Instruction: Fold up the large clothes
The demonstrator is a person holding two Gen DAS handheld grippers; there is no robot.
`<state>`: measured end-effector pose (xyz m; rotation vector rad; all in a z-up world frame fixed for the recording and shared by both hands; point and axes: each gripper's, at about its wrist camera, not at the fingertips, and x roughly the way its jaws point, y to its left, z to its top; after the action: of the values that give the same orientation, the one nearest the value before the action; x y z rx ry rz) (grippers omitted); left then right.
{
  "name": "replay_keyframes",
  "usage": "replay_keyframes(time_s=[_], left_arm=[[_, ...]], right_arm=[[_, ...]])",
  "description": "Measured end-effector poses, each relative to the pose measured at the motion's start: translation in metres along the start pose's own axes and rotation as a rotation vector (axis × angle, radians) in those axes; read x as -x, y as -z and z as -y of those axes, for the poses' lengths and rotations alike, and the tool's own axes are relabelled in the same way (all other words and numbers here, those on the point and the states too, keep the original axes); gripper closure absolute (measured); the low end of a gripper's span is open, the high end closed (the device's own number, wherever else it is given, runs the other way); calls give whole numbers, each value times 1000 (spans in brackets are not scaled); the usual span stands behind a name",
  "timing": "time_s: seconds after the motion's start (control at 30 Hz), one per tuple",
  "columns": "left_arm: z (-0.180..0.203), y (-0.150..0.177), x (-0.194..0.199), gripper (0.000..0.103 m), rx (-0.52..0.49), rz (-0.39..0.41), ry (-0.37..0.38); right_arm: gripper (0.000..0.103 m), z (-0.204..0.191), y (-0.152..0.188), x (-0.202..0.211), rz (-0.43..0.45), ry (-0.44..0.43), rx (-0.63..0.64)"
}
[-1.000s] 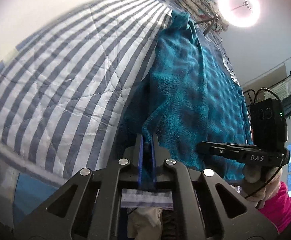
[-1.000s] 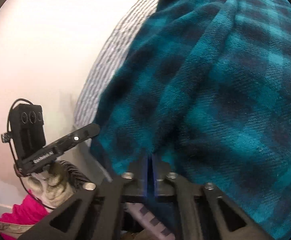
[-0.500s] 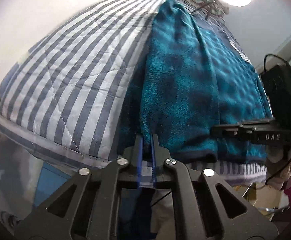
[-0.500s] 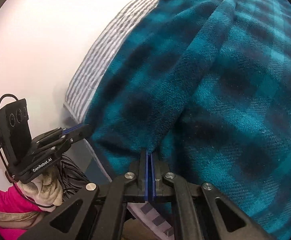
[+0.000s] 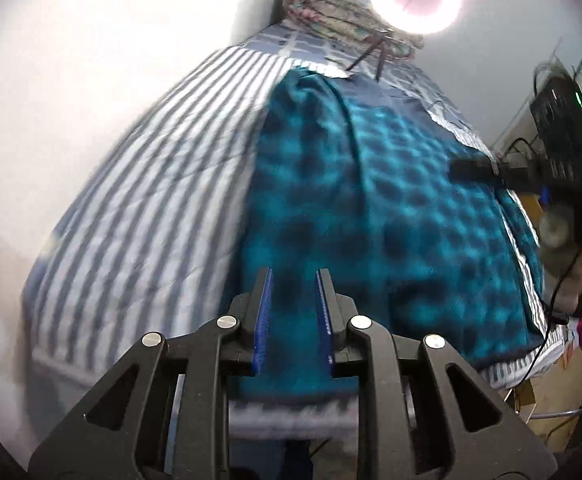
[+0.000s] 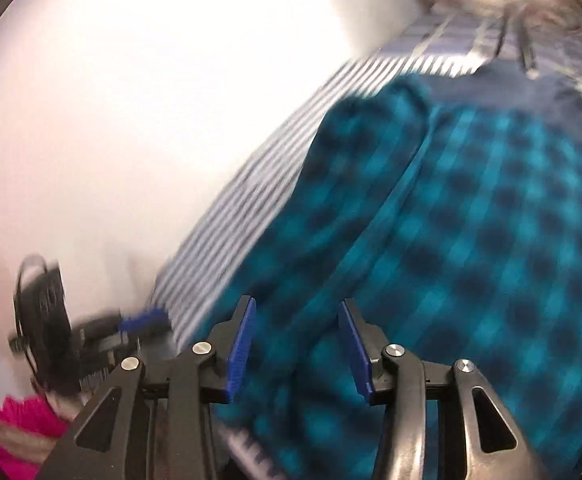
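Both claws have let go since the earlier frames: then each was pinched shut on the near hem of the teal checked garment [image 5: 371, 208], now the left gripper [image 5: 293, 280] and the right gripper [image 6: 297, 314] are opening, with nothing between the blue pads, and both have lifted off the cloth. This garment lies ahead of and below each claw, spread on the striped bedcover [image 5: 151, 184], with its long axis running away from the claws toward the bed's far end. Its near hem sits just under the left claw, so that hand seems nearer to it, though the right wrist view is blurred and I cannot be sure. One raised fold runs lengthwise along its left part. It looks soft, thick and fleecy, in dark and bright teal squares, and appears already doubled over
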<state>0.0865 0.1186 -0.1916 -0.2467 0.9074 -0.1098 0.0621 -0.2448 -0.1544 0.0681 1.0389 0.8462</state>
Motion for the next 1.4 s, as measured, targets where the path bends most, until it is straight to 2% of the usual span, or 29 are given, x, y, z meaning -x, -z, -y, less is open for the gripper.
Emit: replay_keyframes(time_s=[0.13, 0.33, 0.4, 0.5, 0.6, 0.77, 0.97, 1.1, 1.13, 1.17, 1.23, 1.33, 1.4], left_arm=[[9, -10, -42, 83, -25, -34, -23], [-11, 17, -92, 83, -7, -149, -50], [-11, 24, -91, 83, -21, -117, -49], [-6, 28, -90, 83, -55, -105, -70], [-4, 29, -91, 83, -48, -99, -61], [2, 37, -84, 83, -83, -71, -85], [2, 42, -79, 83, -87, -58, -62], [-14, 39, -64, 81, -14, -69, 3], [-22, 40, -55, 75, 22, -65, 17], [-29, 41, -46, 61, 50, -57, 24], [-48, 47, -28, 42, 116, -34, 24], [-72, 58, -20, 41, 210, -67, 60], [-81, 64, -21, 41, 244, -88, 56]], right_arm=[[53, 37, -39, 11, 87, 39, -25], [53, 66, -87, -19, 125, 78, -38], [55, 70, -99, -33, 120, 82, -28], [56, 83, -121, -60, 102, 135, -26], [56, 97, -138, -92, 98, 96, -67], [60, 90, -152, -137, 88, 137, -30], [60, 93, -156, -210, -14, 318, 12], [59, 83, -150, -209, -10, 364, 65], [59, 81, -151, -201, -19, 357, 55], [60, 78, -149, -189, -17, 332, 40], [60, 70, -140, -163, 4, 265, 44], [60, 52, -116, -137, -14, 205, 97], [60, 43, -95, -129, -44, 179, 126]])
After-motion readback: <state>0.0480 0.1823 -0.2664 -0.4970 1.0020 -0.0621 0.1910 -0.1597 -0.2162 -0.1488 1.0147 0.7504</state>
